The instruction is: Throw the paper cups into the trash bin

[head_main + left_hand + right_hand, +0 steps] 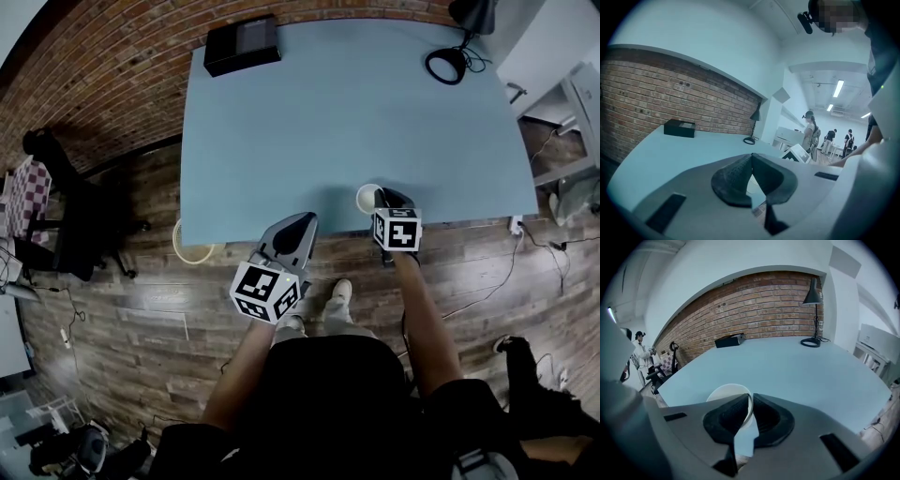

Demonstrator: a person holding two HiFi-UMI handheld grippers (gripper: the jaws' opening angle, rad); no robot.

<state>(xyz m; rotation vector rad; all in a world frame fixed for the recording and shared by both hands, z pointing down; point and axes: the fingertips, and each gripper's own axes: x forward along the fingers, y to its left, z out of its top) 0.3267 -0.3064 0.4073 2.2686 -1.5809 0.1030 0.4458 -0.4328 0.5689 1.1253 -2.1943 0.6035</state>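
The right gripper [383,198] pinches the rim of 1 upright paper cup [365,199] at the counter's [356,112] near edge; the trash bin [191,243] stands on the floor to its left, nearer the closed, empty left gripper [298,228].

White paper cup [366,199] at near edge of pale blue table [356,112]: right side masked by right gripper [383,197]; base sunk behind jaws in right gripper view. Round white bin [192,251] beside near left corner: partly under tabletop. Black desk lamp [472,14], far right corner: cropped at top.
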